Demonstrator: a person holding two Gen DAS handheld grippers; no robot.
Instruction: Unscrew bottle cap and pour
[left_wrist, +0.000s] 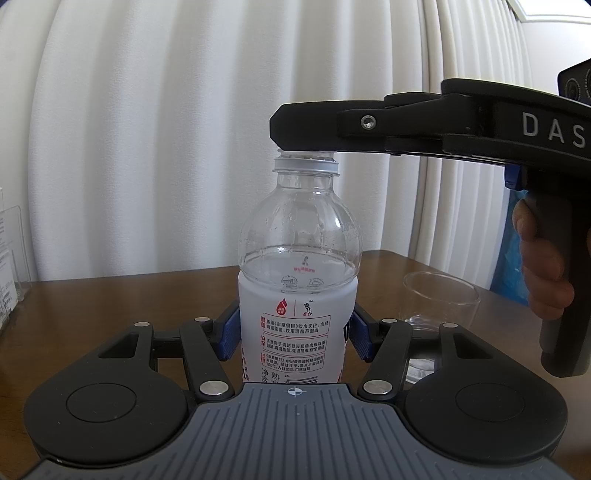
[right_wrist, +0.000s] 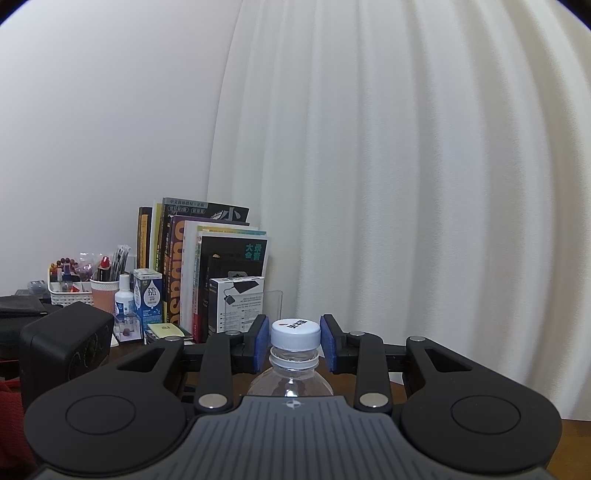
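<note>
A clear water bottle (left_wrist: 298, 295) with a white label stands upright on the brown table (left_wrist: 129, 299). My left gripper (left_wrist: 295, 332) is shut on the bottle's body, blue pads pressing both sides. My right gripper (left_wrist: 295, 129) reaches in from the right over the bottle's top. In the right wrist view the white cap (right_wrist: 295, 332) sits on the neck between the blue pads of my right gripper (right_wrist: 295, 341), with a thin gap showing on each side. A clear plastic cup (left_wrist: 439, 306) stands on the table to the right of the bottle.
White curtains (left_wrist: 221, 129) hang behind the table. A row of books (right_wrist: 207, 266), a white box (right_wrist: 236, 302), small bottles, a basket of small items and a black speaker (right_wrist: 62, 343) stand at the table's left side. A clear stand (left_wrist: 14, 258) is at far left.
</note>
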